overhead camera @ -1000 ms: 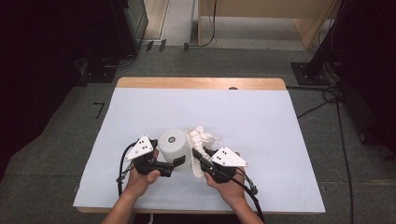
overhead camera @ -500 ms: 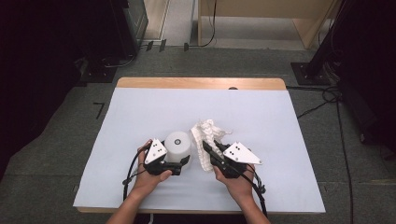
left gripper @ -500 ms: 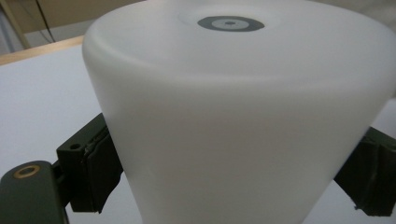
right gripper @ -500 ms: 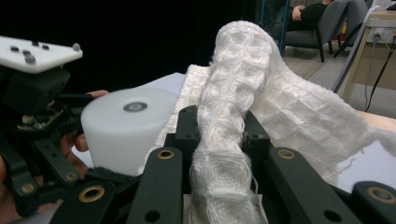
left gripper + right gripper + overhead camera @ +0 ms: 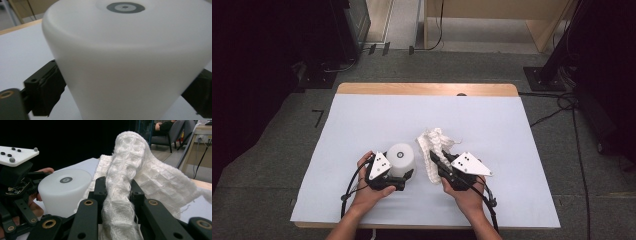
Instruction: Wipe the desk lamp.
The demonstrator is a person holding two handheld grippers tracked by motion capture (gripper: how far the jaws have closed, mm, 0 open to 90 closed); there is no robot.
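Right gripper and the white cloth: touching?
Touching. Right gripper view: the right gripper has both jaws shut on a bunched fold of the white cloth, pinched tight between them.

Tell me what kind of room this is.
Probably a lab or office set up for recording. A wooden table under a white cover sheet stands on grey carpet, cables trail across the floor, and an office chair stands in the background.

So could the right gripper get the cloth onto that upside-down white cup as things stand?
Probably yes. The right gripper is shut on the white cloth, and the white cup stands right beside it, between the left gripper's jaws, its upturned base uncovered. Nothing lies between them.
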